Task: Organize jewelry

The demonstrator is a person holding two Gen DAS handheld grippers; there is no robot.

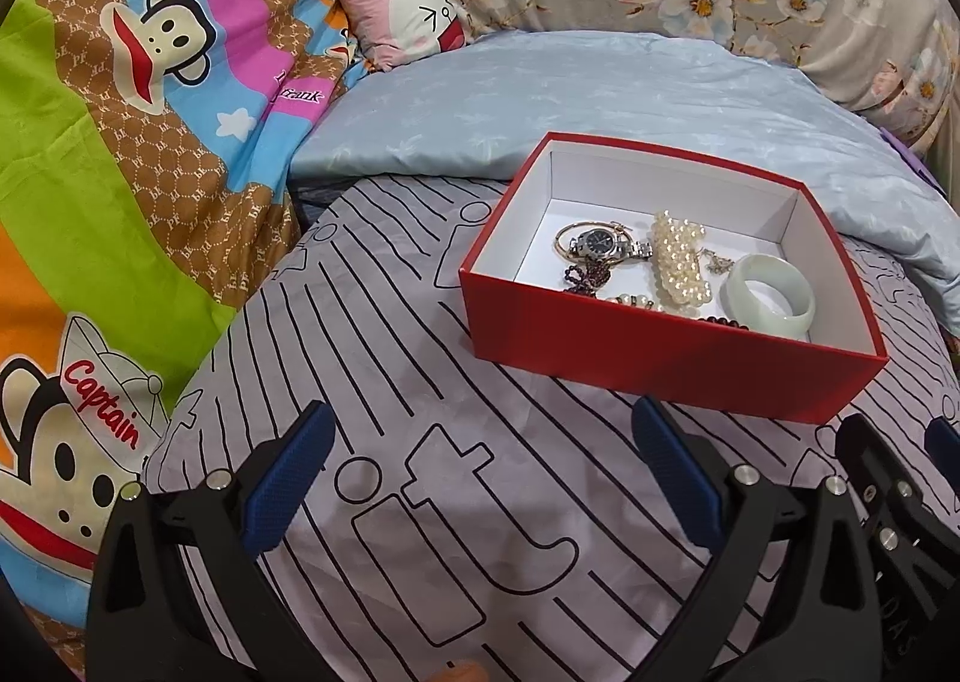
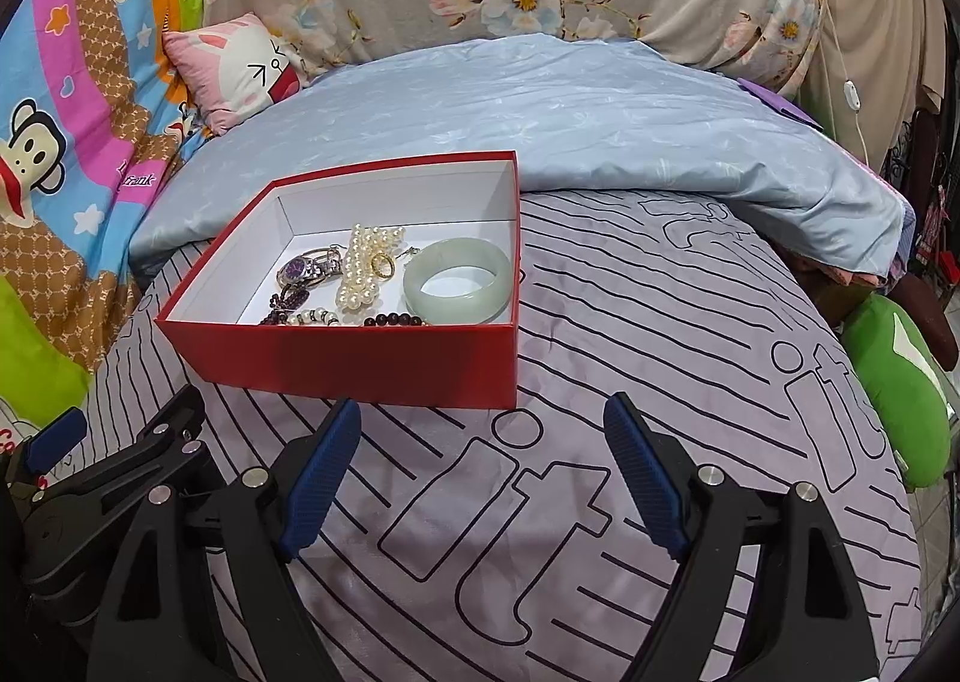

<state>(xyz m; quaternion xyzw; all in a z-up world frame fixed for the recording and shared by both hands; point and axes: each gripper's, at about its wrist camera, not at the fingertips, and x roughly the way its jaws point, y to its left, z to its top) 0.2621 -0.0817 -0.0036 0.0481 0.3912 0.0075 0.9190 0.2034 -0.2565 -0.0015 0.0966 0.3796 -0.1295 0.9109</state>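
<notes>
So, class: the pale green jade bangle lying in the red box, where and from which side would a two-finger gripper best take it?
Grip the pale green jade bangle across its wall on the arc away from the corner, one finger inside the ring, descending from above. It lies flat, hole upward, close to the red cardboard box walls, so a sideways approach looks blocked.

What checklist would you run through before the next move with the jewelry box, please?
1. Left gripper open with nothing between its fingers: ok.
2. Right gripper open and empty: ok.
3. Red box lying flat on the striped sheet, open side up: ok.
4. Jewelry inside the box: wristwatch, pearl strands, jade bangle, gold ring and dark bead bracelet all lie on the box floor: ok.
5. Loose jewelry left on the sheet outside the box: none visible in either view: ok.
6. A lid for the box: none in view: cannot tell.
</notes>
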